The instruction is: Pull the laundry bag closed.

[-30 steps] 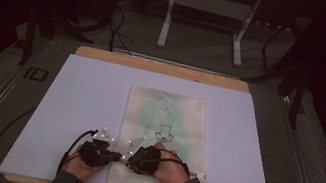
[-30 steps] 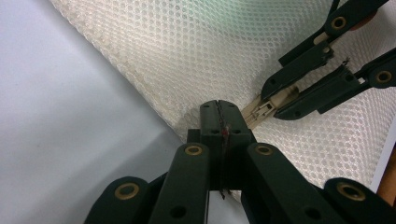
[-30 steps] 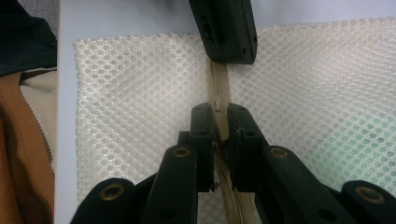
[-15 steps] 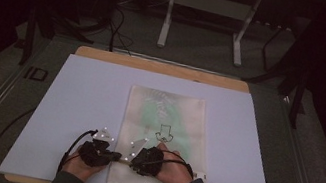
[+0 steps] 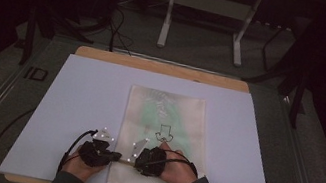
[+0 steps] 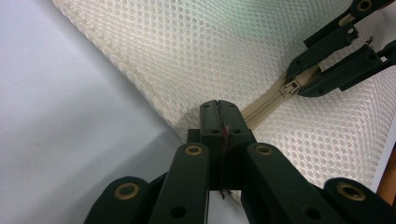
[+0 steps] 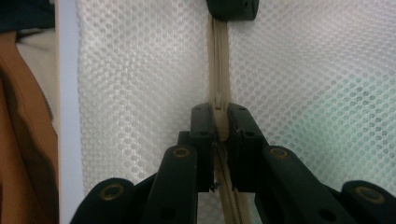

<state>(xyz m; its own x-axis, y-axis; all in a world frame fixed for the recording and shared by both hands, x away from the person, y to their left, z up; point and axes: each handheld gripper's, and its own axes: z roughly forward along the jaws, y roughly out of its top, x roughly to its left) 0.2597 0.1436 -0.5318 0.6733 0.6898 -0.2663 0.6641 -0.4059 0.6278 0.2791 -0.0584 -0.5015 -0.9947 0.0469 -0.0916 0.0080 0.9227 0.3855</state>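
Near the desk's (image 5: 72, 106) front edge, your left tongs (image 6: 218, 109) are clamping the bag's (image 5: 168, 107) corner, right tongs (image 7: 218, 123) pinching its zip pull (image 7: 218, 119); unzipping is barely begun.

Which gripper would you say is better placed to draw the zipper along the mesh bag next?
Probably the right gripper: its jaws are shut on the zipper slider, with the zipper track running straight ahead. The left gripper is shut on the mesh bag at its corner, better suited to anchoring.
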